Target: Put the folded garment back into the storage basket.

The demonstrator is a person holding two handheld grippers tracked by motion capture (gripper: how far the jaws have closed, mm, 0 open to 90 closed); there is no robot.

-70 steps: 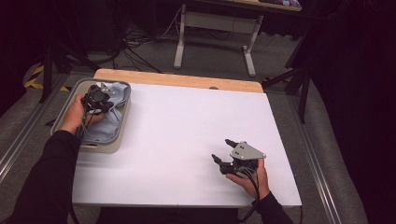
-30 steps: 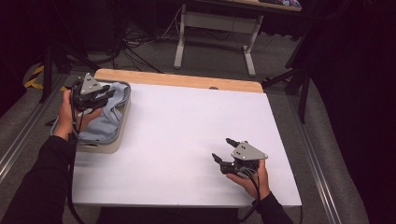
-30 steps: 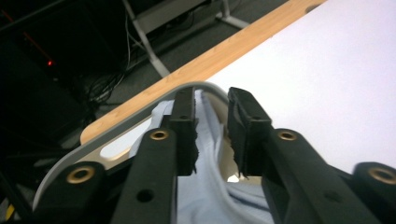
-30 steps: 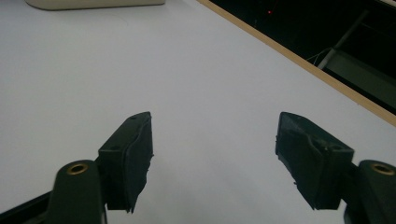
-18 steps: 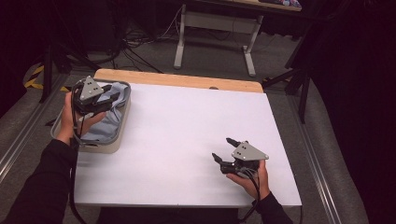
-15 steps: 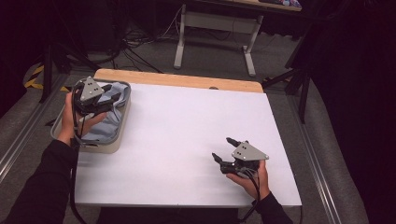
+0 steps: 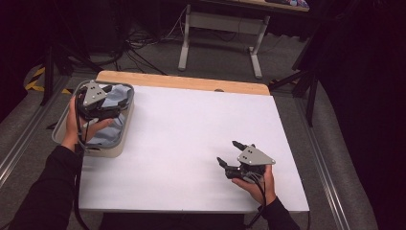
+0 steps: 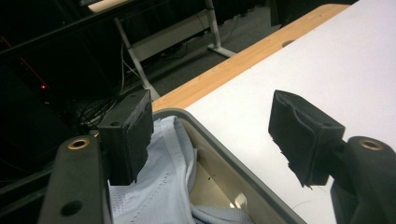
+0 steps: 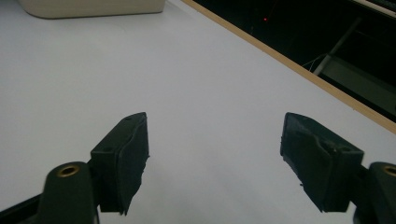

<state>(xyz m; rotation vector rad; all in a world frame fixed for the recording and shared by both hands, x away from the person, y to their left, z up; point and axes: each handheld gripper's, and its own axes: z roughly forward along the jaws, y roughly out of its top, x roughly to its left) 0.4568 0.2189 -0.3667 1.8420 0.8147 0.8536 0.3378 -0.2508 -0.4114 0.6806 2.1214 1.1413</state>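
High view: left tool (image 7: 116, 103) held over the grey bin (image 7: 67, 124) at the table's (image 7: 182, 129) far left corner. Pale blue cloth (image 7: 107, 132) lies bunched inside the bin. Left gripper view: jaws have just been opening and stand apart, nothing between them; cloth (image 8: 159, 186) sits below the left-hand pad (image 8: 126, 135), against the bin wall (image 8: 233, 172). Right tool (image 7: 229, 154) well away from the bin, low over the bare white table top near its front right edge. Right gripper view: jaws wide apart, holding nothing; bin's corner (image 9: 93, 7) at the frame's top.
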